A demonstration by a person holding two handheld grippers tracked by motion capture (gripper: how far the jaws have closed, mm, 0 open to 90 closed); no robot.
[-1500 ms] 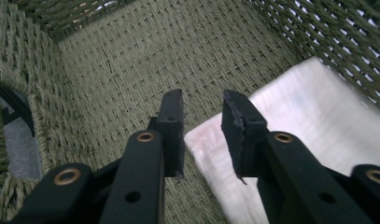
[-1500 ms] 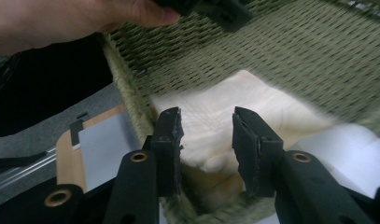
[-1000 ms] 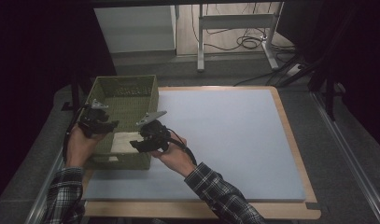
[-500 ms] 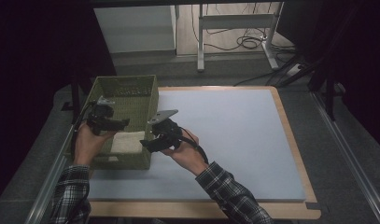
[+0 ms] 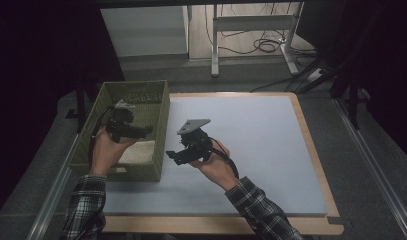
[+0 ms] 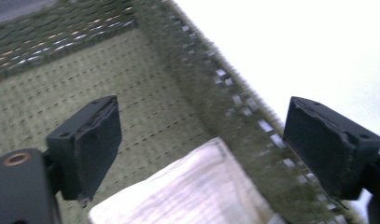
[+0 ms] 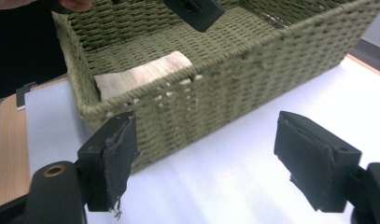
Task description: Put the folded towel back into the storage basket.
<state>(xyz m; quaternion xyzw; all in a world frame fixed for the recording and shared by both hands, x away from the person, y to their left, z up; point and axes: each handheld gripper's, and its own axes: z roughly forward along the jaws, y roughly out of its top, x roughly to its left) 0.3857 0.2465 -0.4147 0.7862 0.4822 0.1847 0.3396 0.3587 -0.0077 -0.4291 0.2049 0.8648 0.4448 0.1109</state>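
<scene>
A green woven basket (image 5: 158,107) stands at the left of the pale mat (image 5: 256,145). A folded white cloth (image 5: 140,152) lies flat inside its near end. My left gripper (image 5: 141,131) hovers over the basket's inside, open. In the left gripper view the cloth (image 6: 197,186) lies below the left gripper (image 6: 208,140). My right gripper (image 5: 175,156) hangs just outside the basket's right wall, open, facing that wall (image 7: 253,60). The cloth (image 7: 141,72) shows over the rim. Both pairs of jaws have just been opening, with nothing between them.
The mat lies on a wooden board (image 5: 311,150) with a dark surround. Broad bare mat stretches right of the basket. Beyond the table stand a white panel (image 5: 146,30) and a metal frame (image 5: 216,45) with cables on the floor.
Both grippers have let go of the cloth and opened. The left one has risen and drawn back over the basket. The right one has moved rightward out of the basket.
</scene>
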